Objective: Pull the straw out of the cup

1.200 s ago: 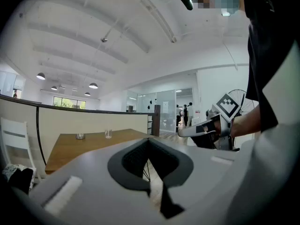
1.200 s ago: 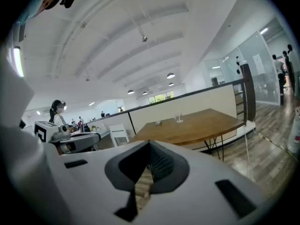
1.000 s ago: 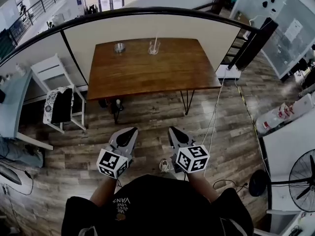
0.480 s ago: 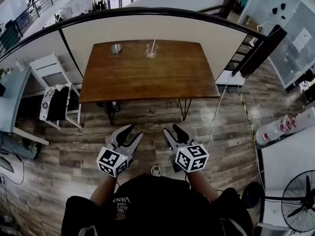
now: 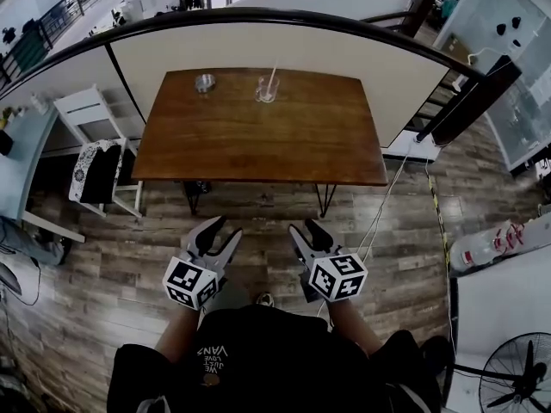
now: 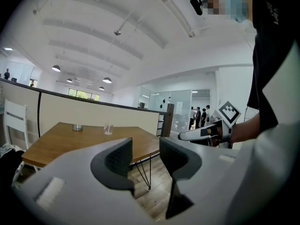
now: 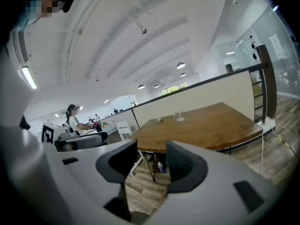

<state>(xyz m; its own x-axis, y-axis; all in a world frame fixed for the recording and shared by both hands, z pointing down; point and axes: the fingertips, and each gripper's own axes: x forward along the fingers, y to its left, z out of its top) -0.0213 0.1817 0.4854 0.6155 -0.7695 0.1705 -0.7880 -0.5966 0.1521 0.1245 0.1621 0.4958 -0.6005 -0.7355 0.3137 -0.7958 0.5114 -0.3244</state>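
A clear cup (image 5: 266, 89) with a white straw (image 5: 273, 77) leaning in it stands near the far edge of the wooden table (image 5: 258, 136). The cup (image 6: 108, 129) looks small and distant in the left gripper view, and the cup (image 7: 178, 116) is just as far off in the right gripper view. My left gripper (image 5: 219, 231) hangs over the floor short of the table, its jaws opening with nothing between them. Beside it my right gripper (image 5: 306, 228) stands open and empty. Both point toward the table.
A small metal bowl (image 5: 204, 83) sits left of the cup. A curved partition wall (image 5: 258, 46) backs the table. A white chair with a garment (image 5: 99, 166) stands to the left. A cable (image 5: 379, 213) trails over the plank floor; a fan (image 5: 516, 377) is at lower right.
Both grippers went from shut to open. I have stepped closer to the table, so it sits lower and larger in the head view.
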